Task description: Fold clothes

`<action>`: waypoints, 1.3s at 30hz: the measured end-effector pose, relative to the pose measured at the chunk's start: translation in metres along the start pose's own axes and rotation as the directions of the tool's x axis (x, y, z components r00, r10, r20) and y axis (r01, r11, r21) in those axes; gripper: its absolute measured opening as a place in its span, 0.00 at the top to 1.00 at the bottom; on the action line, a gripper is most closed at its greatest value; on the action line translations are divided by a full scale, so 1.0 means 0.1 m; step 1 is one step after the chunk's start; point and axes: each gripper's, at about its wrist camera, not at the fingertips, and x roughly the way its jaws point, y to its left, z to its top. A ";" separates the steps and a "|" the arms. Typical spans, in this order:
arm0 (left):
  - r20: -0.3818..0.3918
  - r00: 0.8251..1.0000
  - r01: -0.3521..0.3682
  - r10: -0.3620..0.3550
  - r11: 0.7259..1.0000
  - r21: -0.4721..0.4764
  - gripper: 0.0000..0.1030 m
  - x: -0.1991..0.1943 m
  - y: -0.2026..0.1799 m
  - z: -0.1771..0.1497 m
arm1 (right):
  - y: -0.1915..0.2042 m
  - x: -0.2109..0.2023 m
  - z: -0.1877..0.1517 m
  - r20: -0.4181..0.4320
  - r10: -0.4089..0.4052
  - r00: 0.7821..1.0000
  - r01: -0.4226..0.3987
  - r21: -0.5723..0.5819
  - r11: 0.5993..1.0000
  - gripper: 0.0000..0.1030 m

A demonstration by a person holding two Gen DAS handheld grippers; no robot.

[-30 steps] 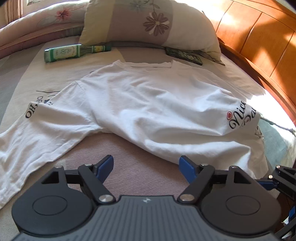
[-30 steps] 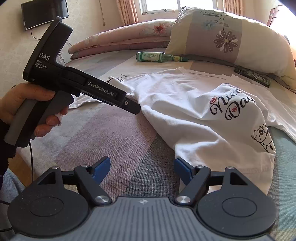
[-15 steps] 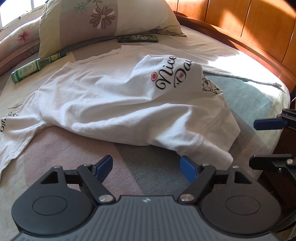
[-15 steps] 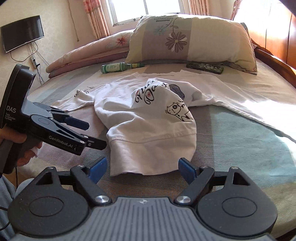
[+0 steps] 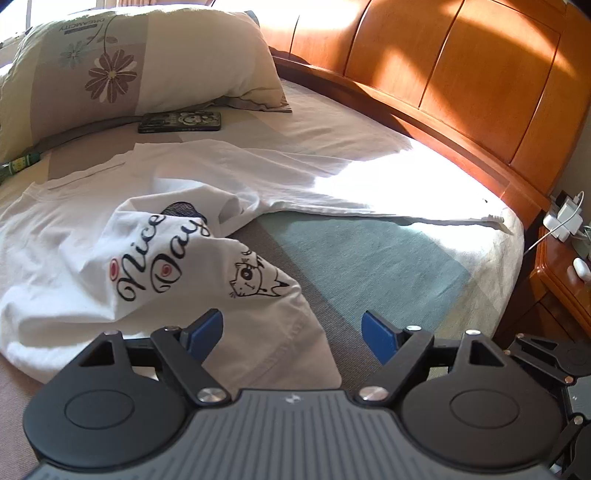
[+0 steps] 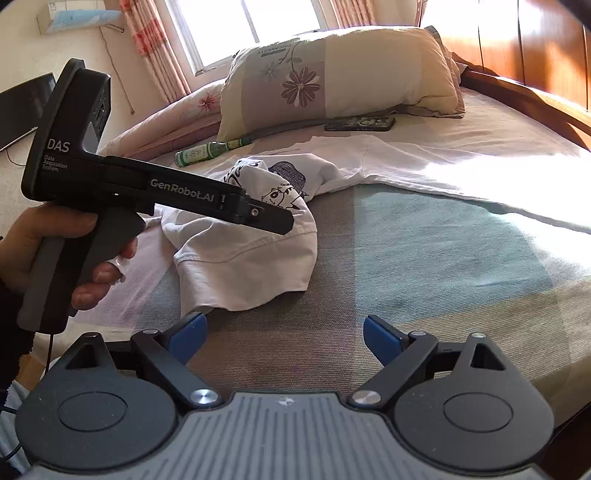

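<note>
Bright daylight from the window [image 6: 258, 26], blown-out glare on the bed [image 5: 406, 177], sharp focus, fisheye-curved edges

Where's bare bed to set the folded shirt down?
Free: the teal and grey bedspread right of the bunched white T-shirt, below its long sleeve. Crowded: by the pillow, where the green bottle and dark case lie. Both grippers open.

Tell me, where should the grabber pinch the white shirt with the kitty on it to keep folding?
Probably the hem corner of the white shirt, right in front of the open left gripper. That stitched edge lies bunched over the bedspread, nearest the fingers, so come in low from the near side and slide one finger under it. The cat print sits higher on a loose hump, a poorer hold.
</note>
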 end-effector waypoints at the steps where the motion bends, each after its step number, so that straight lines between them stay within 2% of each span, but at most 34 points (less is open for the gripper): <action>1: 0.004 0.999 0.039 -0.039 0.999 0.000 0.20 0.05 -0.06 0.01 | -0.03 -0.02 -0.02 0.003 0.000 1.000 0.000 0.009 1.000 0.08; 4: -0.013 0.988 0.156 -0.156 0.988 -0.021 0.20 0.20 -0.16 0.03 | -0.14 -0.08 -0.07 0.003 -0.008 1.000 0.008 0.038 0.999 0.08; 5: -0.025 0.988 0.155 -0.155 0.988 -0.018 0.20 0.25 -0.17 0.02 | -0.17 -0.09 -0.09 0.001 -0.013 1.000 0.013 0.048 0.999 0.08; 8: -0.071 0.992 0.103 -0.105 0.994 -0.037 0.21 0.34 -0.10 -0.01 | -0.22 -0.13 -0.13 0.000 -0.019 1.000 0.019 0.074 0.997 0.08; 10: -0.079 0.992 0.098 -0.103 0.993 -0.070 0.21 0.25 0.02 -0.06 | -0.24 -0.18 -0.14 0.008 -0.011 1.000 0.010 0.085 0.996 0.08; 12: -0.068 0.995 0.072 -0.076 0.995 -0.066 0.21 0.02 0.11 -0.11 | -0.26 -0.19 -0.13 0.014 0.004 1.000 -0.005 0.090 0.996 0.07; 15: -0.040 0.999 0.001 -0.001 1.000 -0.002 0.19 -0.40 0.21 -0.18 | -0.27 -0.17 -0.06 0.033 0.031 0.999 -0.034 0.101 0.994 0.07; 19: -0.021 0.996 -0.081 0.082 0.996 0.024 0.16 -0.88 0.53 -0.28 | -0.16 -0.04 0.13 0.064 0.060 0.996 -0.066 0.095 0.993 0.06; 22: -0.018 0.996 -0.092 0.092 0.995 -0.032 0.16 -1.09 0.87 -0.41 | -0.05 0.22 0.34 0.084 0.073 0.994 -0.079 0.071 0.994 0.03; 25: -0.005 0.998 -0.059 0.059 0.994 -0.094 0.15 -1.21 1.24 -0.56 | 0.02 0.66 0.58 0.050 0.078 0.996 -0.082 0.092 0.992 0.03; 28: 0.001 1.000 -0.030 0.030 0.994 -0.107 0.15 -1.21 1.61 -0.66 | 0.10 1.19 0.78 -0.009 0.027 1.000 -0.026 0.132 0.991 0.03; 32: -0.011 1.000 -0.005 0.004 1.000 -0.031 0.15 -1.05 2.13 -0.67 | 0.21 1.66 0.88 -0.073 -0.062 0.995 0.072 0.147 0.986 0.03; 34: -0.008 1.000 0.008 -0.008 1.000 0.011 0.15 -0.96 2.38 -0.67 | 0.28 1.83 0.88 -0.101 -0.137 0.985 0.150 0.131 0.980 0.02; 36: -0.008 0.999 0.040 -0.040 0.999 0.008 0.15 -0.89 2.59 -0.68 | 0.40 1.91 0.88 -0.104 -0.200 0.974 0.211 0.101 0.972 0.00; 39: -0.004 0.994 0.110 -0.110 0.992 -0.069 0.15 -0.84 2.82 -0.70 | 0.51 2.00 0.91 -0.139 -0.270 0.953 0.281 0.067 0.957 0.00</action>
